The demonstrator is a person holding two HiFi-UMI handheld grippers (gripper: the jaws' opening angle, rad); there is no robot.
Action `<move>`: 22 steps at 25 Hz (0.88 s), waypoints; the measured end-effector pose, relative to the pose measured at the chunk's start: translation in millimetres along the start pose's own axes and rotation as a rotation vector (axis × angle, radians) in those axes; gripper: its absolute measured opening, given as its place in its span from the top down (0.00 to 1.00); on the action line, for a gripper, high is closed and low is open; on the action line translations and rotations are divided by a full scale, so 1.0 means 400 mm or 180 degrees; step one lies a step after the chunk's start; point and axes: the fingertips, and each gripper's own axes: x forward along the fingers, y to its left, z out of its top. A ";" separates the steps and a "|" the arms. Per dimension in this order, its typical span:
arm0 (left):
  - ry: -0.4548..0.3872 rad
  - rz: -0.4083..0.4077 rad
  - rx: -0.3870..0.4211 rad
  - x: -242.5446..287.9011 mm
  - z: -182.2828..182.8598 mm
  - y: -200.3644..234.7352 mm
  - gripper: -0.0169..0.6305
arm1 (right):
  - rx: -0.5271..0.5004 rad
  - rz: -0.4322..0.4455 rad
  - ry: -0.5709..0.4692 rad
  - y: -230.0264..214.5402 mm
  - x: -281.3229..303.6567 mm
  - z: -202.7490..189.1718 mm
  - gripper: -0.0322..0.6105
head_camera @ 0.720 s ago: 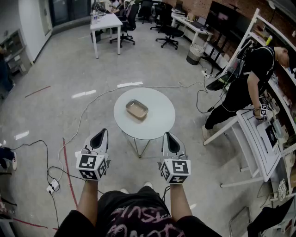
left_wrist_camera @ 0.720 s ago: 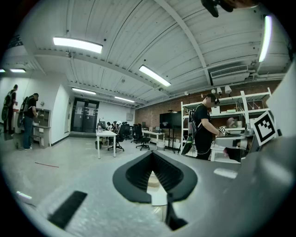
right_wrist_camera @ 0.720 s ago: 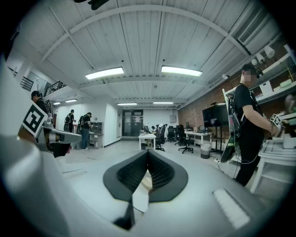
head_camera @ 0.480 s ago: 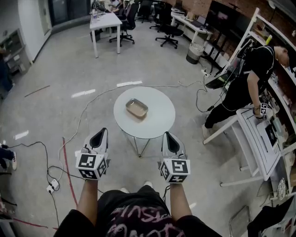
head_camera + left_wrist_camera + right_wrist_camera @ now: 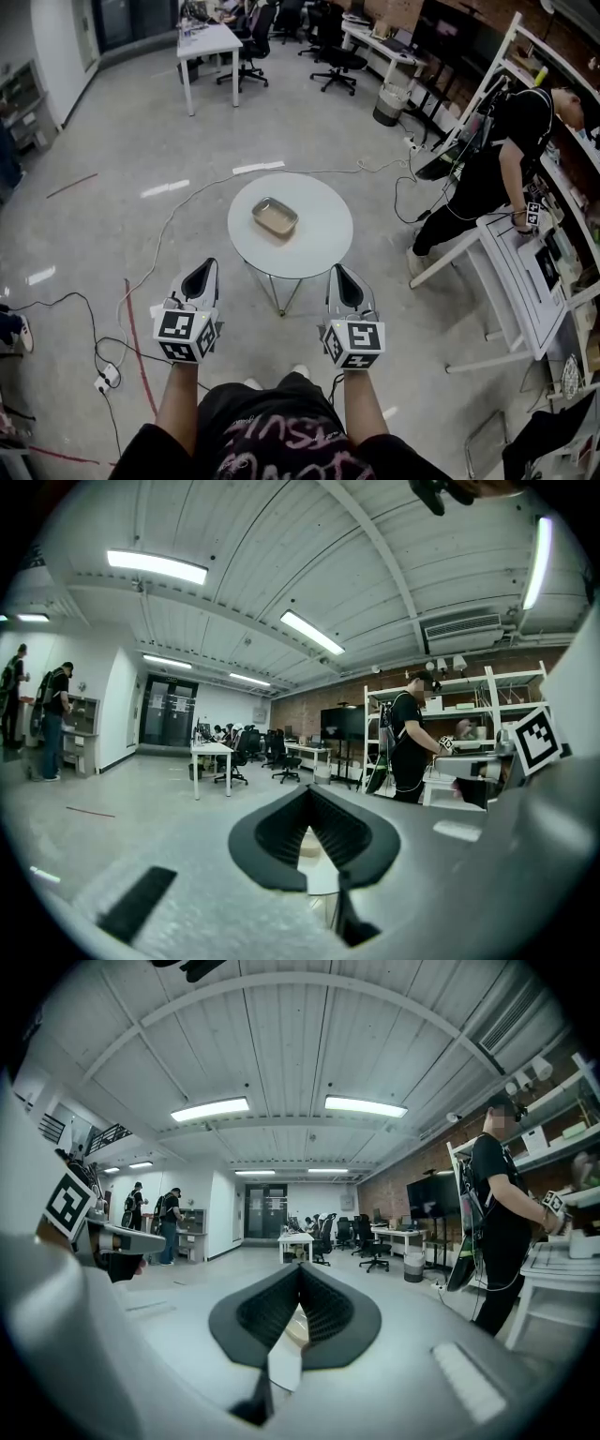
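Head view: you've got the left gripper and right gripper held side by side in the lower middle of the frame, both pointing up-frame at the round white table. The metal pan sits on that table just above center, a bit left of the tabletop's middle and well apart from both grippers. A person in black leans over a white rack at the right edge. Left gripper view: the left gripper has its jaws pressed together at the tips with nothing between them, just a pale sliver of the table showing below. Right gripper view: same deal, the right gripper is closed up and empty, and the person stands on the right side.
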 end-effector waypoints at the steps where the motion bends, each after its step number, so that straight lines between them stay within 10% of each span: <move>1: 0.0007 -0.0008 -0.0005 0.000 -0.003 -0.001 0.98 | 0.0008 -0.0002 -0.0016 0.000 -0.003 0.001 0.95; 22: 0.0087 -0.0154 -0.0028 -0.016 -0.030 -0.012 0.98 | 0.0024 -0.0162 0.0066 0.004 -0.045 -0.025 0.95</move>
